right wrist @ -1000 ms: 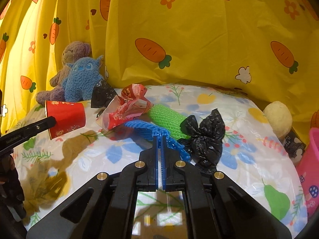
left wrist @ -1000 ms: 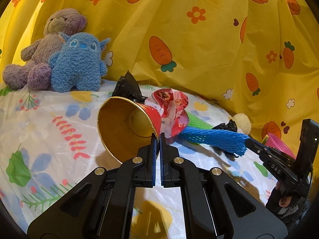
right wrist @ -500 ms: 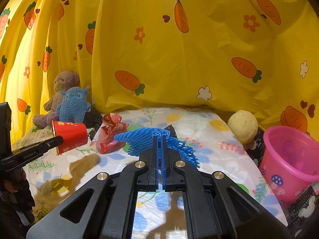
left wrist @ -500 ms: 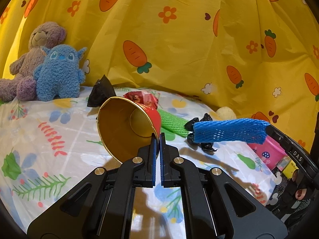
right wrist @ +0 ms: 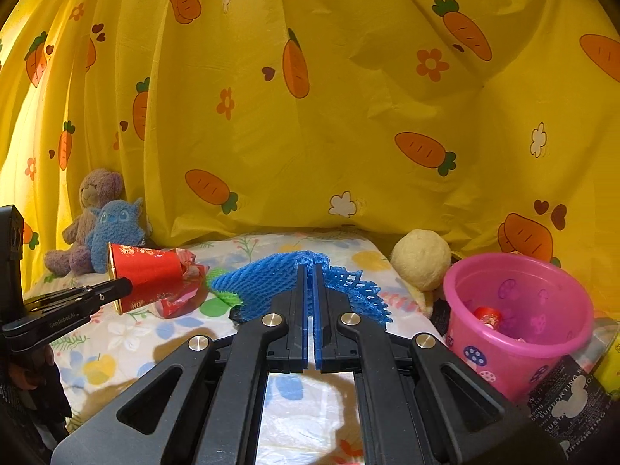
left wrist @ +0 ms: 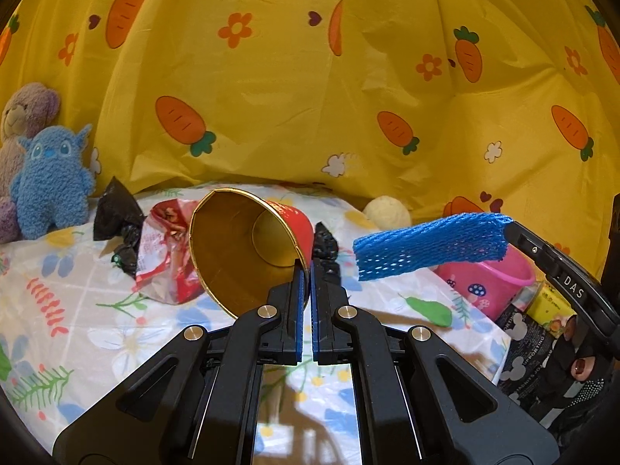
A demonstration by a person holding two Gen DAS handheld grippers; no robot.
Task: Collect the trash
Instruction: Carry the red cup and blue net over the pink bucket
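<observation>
My left gripper (left wrist: 307, 267) is shut on the rim of a red paper cup (left wrist: 248, 248) with a gold inside, held in the air with its mouth toward the camera. In the right wrist view the same red paper cup (right wrist: 149, 275) hangs at the left. My right gripper (right wrist: 311, 271) is shut on a blue foam net sleeve (right wrist: 271, 285), also lifted; that blue foam net sleeve (left wrist: 430, 246) shows in the left wrist view at the right. A pink bucket (right wrist: 519, 310) with some trash inside stands at the right. A red wrapper (left wrist: 166, 248) and black bags (left wrist: 116, 219) lie on the table.
A flowered sheet (right wrist: 128, 341) covers the table, a yellow carrot curtain (right wrist: 310, 116) hangs behind. Two plush toys (right wrist: 104, 224) sit at the back left, a cream plush ball (right wrist: 420, 259) beside the bucket. A green net sleeve (right wrist: 224, 294) lies under the blue one. Black packaging (right wrist: 569, 395) stands near the bucket.
Both grippers have risen and swung to the right with their loads. The blue net sleeve has left the table and the pink bucket has come into full view.
</observation>
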